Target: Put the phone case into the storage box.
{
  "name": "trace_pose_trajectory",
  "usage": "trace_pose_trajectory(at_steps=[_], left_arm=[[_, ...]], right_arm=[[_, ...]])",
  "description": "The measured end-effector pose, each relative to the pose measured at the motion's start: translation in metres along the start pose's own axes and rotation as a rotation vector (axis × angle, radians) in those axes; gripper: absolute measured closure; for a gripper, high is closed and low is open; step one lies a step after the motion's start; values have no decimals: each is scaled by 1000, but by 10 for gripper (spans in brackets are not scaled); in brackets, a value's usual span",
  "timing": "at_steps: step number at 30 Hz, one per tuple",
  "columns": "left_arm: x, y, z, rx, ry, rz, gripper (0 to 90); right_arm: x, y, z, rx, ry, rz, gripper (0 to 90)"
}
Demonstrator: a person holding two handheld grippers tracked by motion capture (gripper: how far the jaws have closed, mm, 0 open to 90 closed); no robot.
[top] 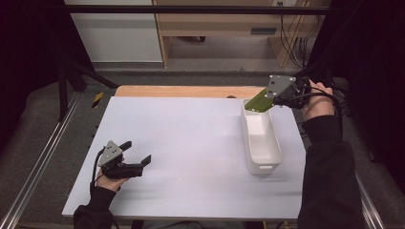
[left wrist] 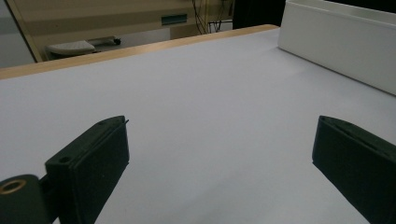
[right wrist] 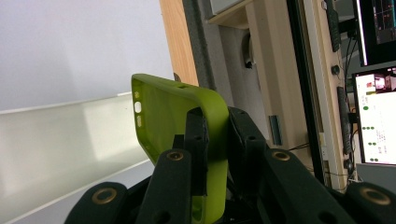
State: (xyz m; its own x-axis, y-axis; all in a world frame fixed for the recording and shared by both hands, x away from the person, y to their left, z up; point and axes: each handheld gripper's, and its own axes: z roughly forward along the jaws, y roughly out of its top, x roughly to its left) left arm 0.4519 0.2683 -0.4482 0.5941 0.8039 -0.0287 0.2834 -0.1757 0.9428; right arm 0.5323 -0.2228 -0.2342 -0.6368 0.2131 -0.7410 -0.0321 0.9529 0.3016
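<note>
My right gripper hangs over the far end of the white bin, shut on the edge of a lime green phone case. In the right gripper view the green phone case is pinched between the black jaws, its hollow side facing left, with the white bin below it. My left gripper rests low on the white table at the near left, open and holding nothing. The left gripper view has its fingers spread wide over bare table, the white bin at the far right.
A wooden strip runs along the table's far edge. Beyond it stand a white cabinet and a wooden shelf unit with cables. Metal rails flank the table. Monitors show at the right of the right gripper view.
</note>
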Motion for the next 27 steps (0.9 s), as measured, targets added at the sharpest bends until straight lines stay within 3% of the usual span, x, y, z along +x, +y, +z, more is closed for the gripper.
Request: trace_pose_trajectory(at_steps=[19,21,27], left_arm=[[0,-1,1,4,-1,0,33],[0,-1,1,5,-1,1,33],[0,-1,2,10,-4,6,33]], right_arm=[[-1,-9,16,24,12,-46,789],[1,-10,17,37,9,-33,789],[0,-11,24,30,23,-67,789]])
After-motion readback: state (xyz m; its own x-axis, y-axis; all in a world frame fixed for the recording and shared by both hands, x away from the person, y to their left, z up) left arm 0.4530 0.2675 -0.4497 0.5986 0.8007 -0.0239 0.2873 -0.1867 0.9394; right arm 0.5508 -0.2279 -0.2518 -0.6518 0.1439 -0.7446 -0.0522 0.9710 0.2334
